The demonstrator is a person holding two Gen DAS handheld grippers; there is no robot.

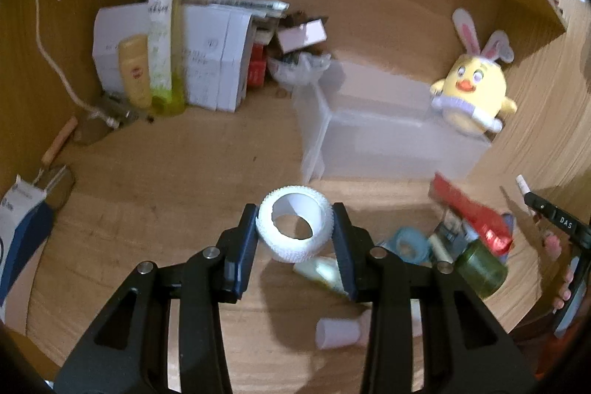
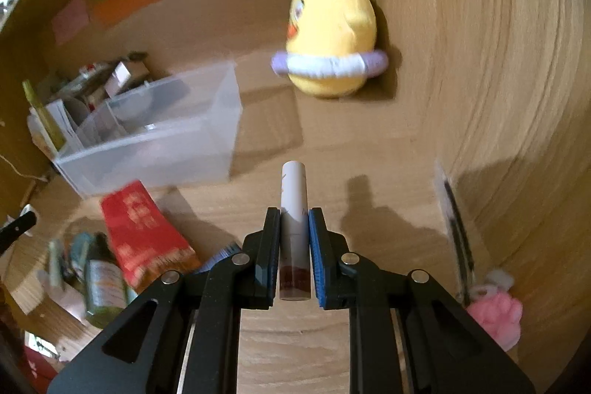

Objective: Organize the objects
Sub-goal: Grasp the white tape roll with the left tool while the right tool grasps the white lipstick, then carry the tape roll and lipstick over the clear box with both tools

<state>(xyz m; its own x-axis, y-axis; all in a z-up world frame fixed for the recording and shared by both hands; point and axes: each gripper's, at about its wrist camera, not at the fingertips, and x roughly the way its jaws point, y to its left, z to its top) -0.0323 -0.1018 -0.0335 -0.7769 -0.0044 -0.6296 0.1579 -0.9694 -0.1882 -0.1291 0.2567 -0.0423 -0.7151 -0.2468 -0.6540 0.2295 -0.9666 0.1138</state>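
Hard to read: print on the white lip-gloss tube [image 2: 293,209], blurred.
Left gripper [image 1: 294,234]: pinching a white tape roll [image 1: 293,223], lifted, near the clear bin [image 1: 384,132].
Right gripper [image 2: 294,239]: clamped on the tube, right of that bin [image 2: 155,135].

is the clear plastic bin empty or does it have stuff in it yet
Empty, as far as shown: through the clear bin's translucent walls and open top only bare plastic shows. The tape roll and white tube sit in the tongs.
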